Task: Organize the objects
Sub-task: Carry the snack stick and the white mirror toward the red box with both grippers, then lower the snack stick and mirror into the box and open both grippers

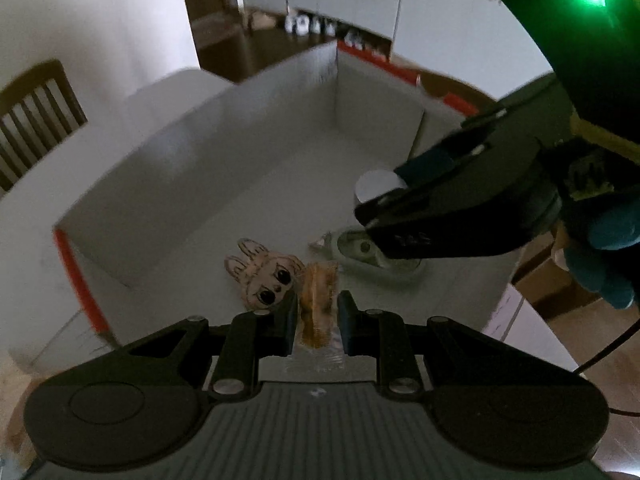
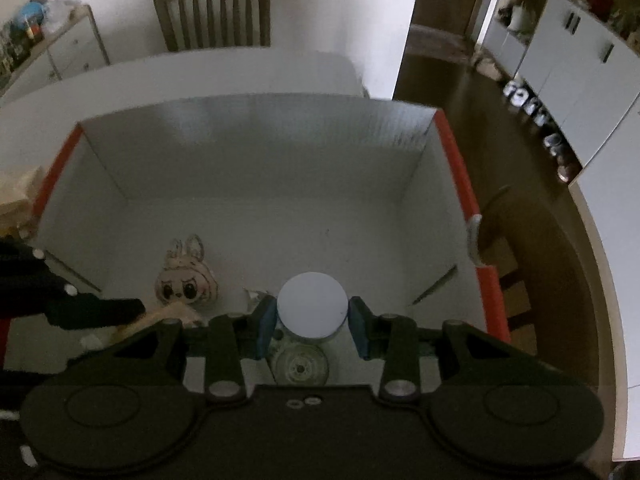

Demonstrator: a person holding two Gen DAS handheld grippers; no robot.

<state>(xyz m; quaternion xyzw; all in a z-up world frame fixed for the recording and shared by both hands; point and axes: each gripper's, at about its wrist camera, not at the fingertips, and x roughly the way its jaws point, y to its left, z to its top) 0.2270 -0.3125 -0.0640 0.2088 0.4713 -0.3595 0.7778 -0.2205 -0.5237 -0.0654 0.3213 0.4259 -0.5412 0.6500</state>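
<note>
White box (image 2: pixel 256 168): both grippers lowered inside, loaded.

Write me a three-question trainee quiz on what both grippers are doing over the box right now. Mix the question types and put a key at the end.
1. True or false: the left gripper is closed on a clear-wrapped brown snack.
2. Multiple choice: the white round lid between the fingers of the right gripper belongs to a
A. clear jar
B. red mug
C. metal can
3. Short answer: which flat item lies on the floor of the white box, beside the left gripper's fingertips?

Key
1. True; its fingers press the wrapper from both sides.
2. A; the fingers flank the lid, though contact is hard to judge.
3. The cartoon bunny face cutout.
</note>
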